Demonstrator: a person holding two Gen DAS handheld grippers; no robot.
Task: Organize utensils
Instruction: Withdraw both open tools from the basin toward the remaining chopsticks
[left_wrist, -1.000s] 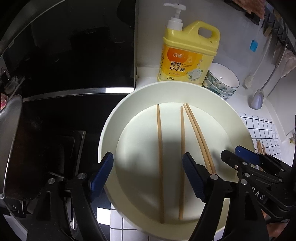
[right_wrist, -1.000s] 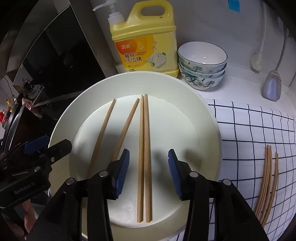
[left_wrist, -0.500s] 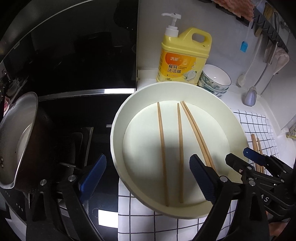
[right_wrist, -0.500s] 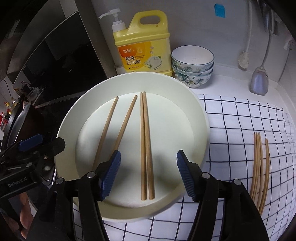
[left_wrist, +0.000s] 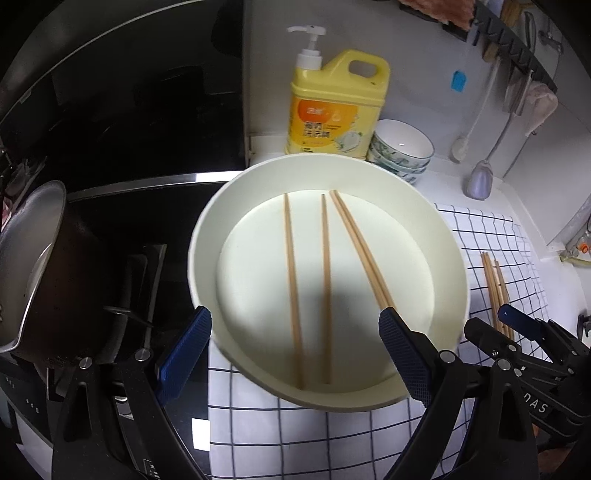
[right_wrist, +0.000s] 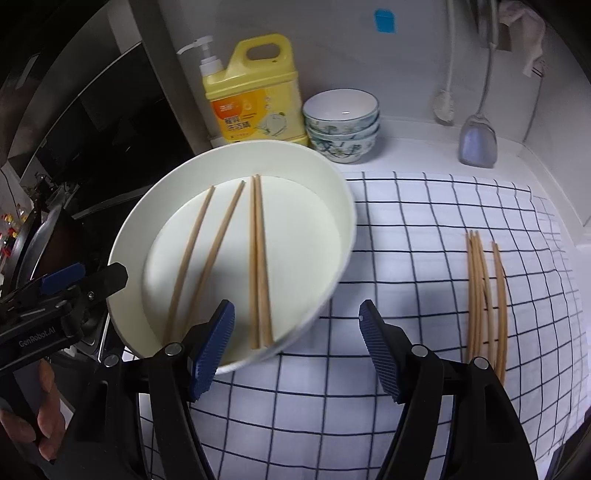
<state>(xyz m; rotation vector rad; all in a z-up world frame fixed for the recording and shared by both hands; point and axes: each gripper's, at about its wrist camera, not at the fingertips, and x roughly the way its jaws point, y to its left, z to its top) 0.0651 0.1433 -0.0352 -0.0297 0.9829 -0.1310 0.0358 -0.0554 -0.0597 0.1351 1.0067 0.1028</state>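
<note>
Compared with the earlier frames, both grippers have pulled back and opened wider, so the round cream-white plate (left_wrist: 443, 258) now sits smaller, in the centre of the left wrist view and at centre left of the right wrist view. The left gripper (left_wrist: 295, 354) has its blue-padded fingers (left_wrist: 184, 350) spread wide on either side of the plate's near rim and holds nothing. The right gripper (right_wrist: 295, 347) is also wide open and empty, now over the white cloth with dark grid lines (right_wrist: 406, 229) and the plate's near right edge. Four light wooden chopsticks (right_wrist: 258, 258) lie in the plate as before: two apart, two touching as a pair. More loose wooden chopsticks (right_wrist: 484, 291) lie on the cloth at right. The yellow dish soap jug with white pump (right_wrist: 255, 92) carries an orange label with Chinese characters, blurred now. The left gripper body at lower left of the right view reads "GenRobot.AI".
</note>
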